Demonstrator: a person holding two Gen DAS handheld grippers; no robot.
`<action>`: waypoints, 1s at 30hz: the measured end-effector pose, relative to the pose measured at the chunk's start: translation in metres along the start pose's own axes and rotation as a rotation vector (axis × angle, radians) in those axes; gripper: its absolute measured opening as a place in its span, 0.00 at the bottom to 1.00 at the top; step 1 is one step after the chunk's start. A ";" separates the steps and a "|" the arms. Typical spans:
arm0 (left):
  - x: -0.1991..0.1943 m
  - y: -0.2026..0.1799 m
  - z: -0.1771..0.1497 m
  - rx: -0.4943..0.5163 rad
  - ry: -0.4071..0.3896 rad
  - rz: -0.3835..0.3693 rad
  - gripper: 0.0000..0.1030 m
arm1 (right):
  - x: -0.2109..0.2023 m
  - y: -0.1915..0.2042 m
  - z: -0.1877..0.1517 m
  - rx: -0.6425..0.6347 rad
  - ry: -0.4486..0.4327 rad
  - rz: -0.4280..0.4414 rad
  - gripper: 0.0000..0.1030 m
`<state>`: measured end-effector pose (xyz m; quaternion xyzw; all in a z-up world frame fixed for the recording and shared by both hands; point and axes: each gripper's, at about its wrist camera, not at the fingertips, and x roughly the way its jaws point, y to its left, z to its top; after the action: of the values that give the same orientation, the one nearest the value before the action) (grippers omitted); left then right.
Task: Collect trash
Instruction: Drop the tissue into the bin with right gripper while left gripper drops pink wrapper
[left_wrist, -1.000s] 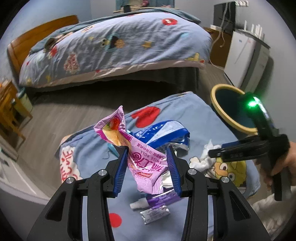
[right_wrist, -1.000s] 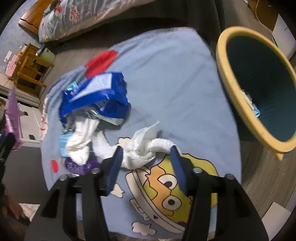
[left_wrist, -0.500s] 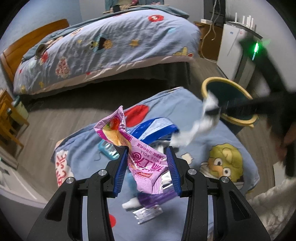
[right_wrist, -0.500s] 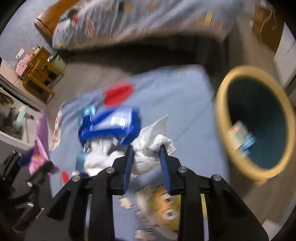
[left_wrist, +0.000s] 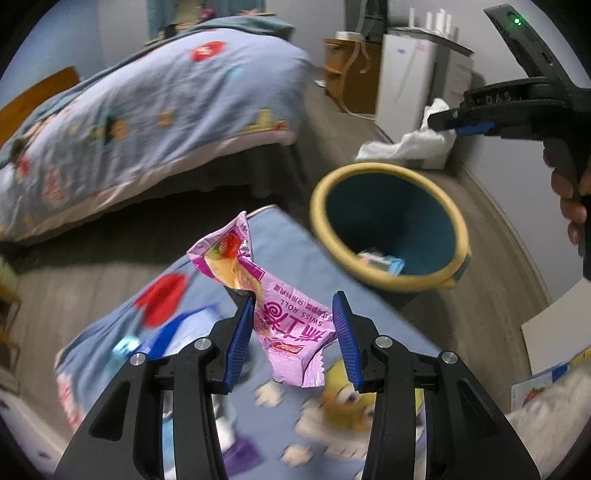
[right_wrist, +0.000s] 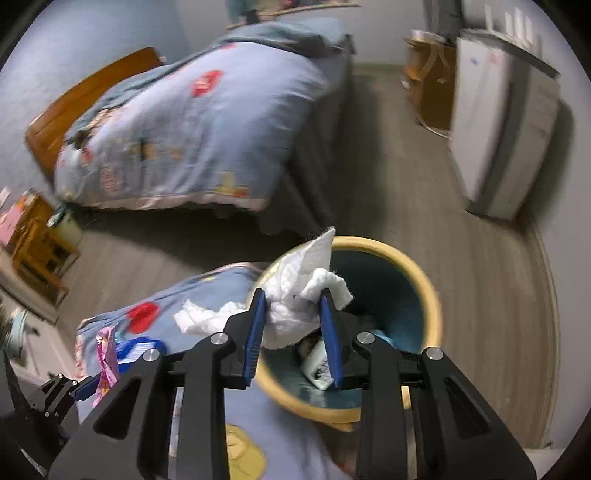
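My left gripper (left_wrist: 294, 325) is shut on a pink Swiss-roll wrapper (left_wrist: 284, 317) and holds it above the blue cartoon blanket (left_wrist: 288, 251). My right gripper (right_wrist: 293, 321) is shut on a wad of white tissue (right_wrist: 299, 295) and holds it over the near rim of the yellow-rimmed teal bin (right_wrist: 428, 291). In the left wrist view the right gripper (left_wrist: 448, 122) hangs above the bin (left_wrist: 458, 225) with the tissue (left_wrist: 410, 144) dangling from it. Some trash lies in the bin. A blue wrapper (right_wrist: 138, 349) lies on the blanket.
A bed with a blue quilt (left_wrist: 147, 110) stands behind. A white cabinet (left_wrist: 410, 81) is by the far wall, right of the bin. Wooden furniture (right_wrist: 37, 236) stands at the left. Grey floor (right_wrist: 480, 258) surrounds the bin.
My right gripper closed on the tissue, lifted it off the blanket and carried it right to above the bin. My left gripper kept the pink wrapper and swung toward the bin.
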<state>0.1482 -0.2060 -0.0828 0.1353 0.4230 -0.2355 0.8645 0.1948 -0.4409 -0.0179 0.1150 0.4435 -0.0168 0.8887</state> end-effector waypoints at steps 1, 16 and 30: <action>0.008 -0.008 0.006 0.009 0.004 -0.014 0.43 | 0.003 -0.008 0.000 0.015 0.007 -0.005 0.28; 0.056 -0.075 0.082 0.147 -0.132 -0.047 0.88 | -0.002 -0.071 0.004 0.285 -0.091 0.085 0.73; 0.033 -0.039 0.056 0.076 -0.092 -0.026 0.91 | -0.003 -0.045 0.006 0.233 -0.083 0.052 0.94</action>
<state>0.1830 -0.2734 -0.0761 0.1516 0.3754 -0.2688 0.8740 0.1917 -0.4859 -0.0206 0.2283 0.3983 -0.0498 0.8870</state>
